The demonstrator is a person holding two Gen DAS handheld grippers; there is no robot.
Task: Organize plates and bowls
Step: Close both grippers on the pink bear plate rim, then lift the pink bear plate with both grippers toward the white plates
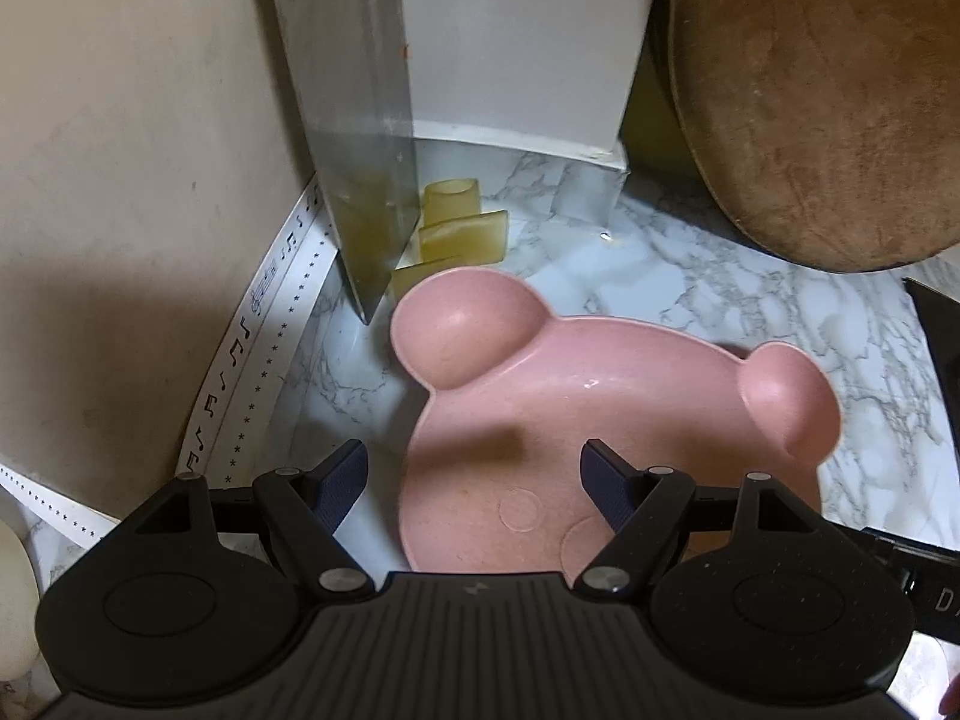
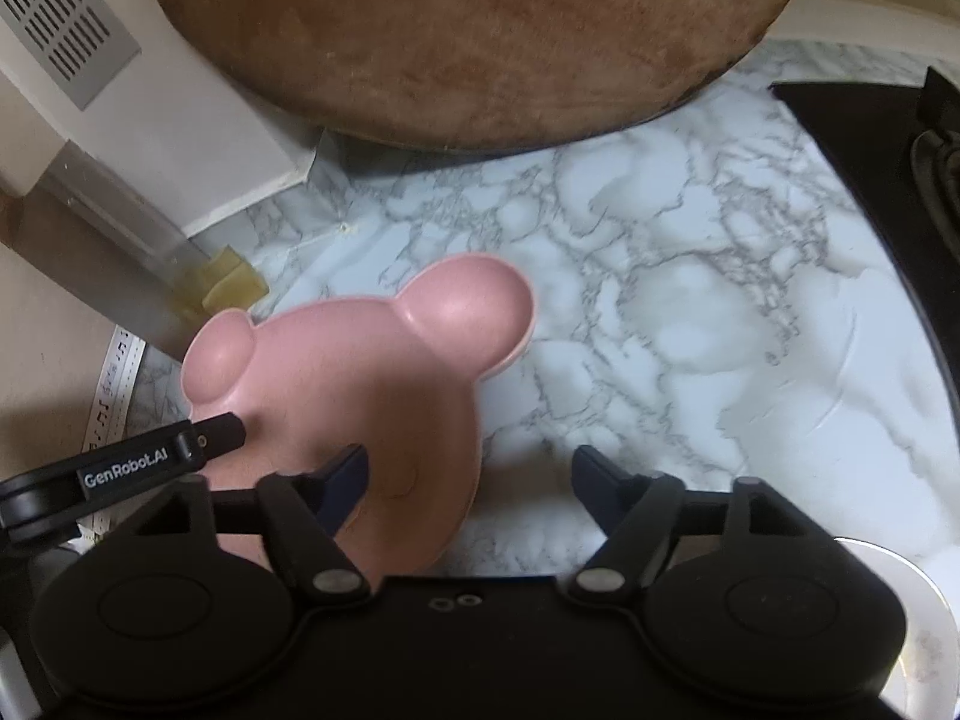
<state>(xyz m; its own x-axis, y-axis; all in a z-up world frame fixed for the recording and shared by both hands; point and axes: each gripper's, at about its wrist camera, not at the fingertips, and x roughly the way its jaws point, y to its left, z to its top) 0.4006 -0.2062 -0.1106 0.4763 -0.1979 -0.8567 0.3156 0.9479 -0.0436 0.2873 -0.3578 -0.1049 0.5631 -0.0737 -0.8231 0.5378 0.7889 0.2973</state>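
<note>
A pink bear-shaped plate (image 1: 600,420) with two round ears lies flat on the marble counter (image 1: 690,276). My left gripper (image 1: 474,474) is open and straddles the plate's left rim: one finger hangs outside the rim, the other over the plate's inside. No pad touches the rim. In the right wrist view the same plate (image 2: 360,372) sits low and left. My right gripper (image 2: 468,474) is open across the plate's right rim, with its left finger over the plate and its right finger over bare marble. One finger of the left gripper (image 2: 180,450) reaches in at the plate's left ear.
A big round wooden board (image 2: 468,30) leans at the back. A steel blade (image 1: 360,138) and a white box (image 1: 522,42) stand in the corner, with yellowish pieces (image 1: 462,222) at their foot. A black stove (image 2: 900,168) borders the right. A white plate (image 2: 924,630) lies near right.
</note>
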